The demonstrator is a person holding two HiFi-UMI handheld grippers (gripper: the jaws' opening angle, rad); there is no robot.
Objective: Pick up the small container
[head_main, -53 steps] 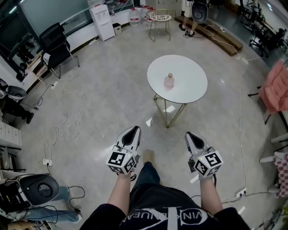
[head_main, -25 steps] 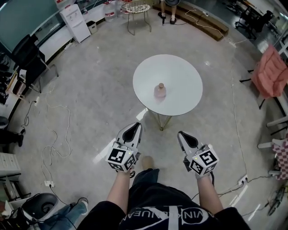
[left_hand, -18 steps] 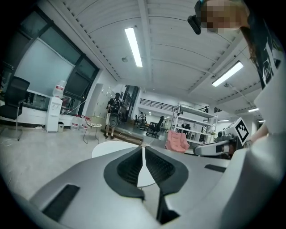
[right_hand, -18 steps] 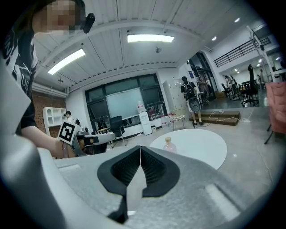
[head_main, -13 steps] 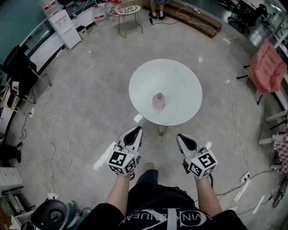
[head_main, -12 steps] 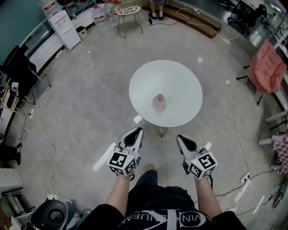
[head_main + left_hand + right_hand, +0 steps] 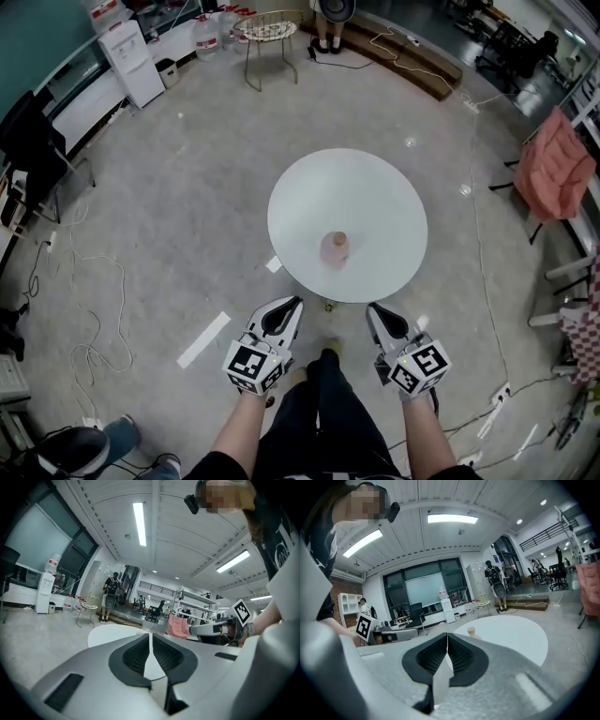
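small container (image 7: 335,250) sits mid-frame. left gripper (image 7: 292,303) and right gripper (image 7: 374,308) (below it) are closed, empty; unopened, they could topple it

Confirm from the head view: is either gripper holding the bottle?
No, the bottle stands alone on the round table, while the left gripper and right gripper are both shut on nothing, short of it.

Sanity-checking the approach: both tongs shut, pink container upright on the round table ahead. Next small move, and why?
Probably open the right tongs. They are shut, empty and short of the table, while the small container stands upright near the table's near edge, just ahead. Shut tongs cannot go around it.
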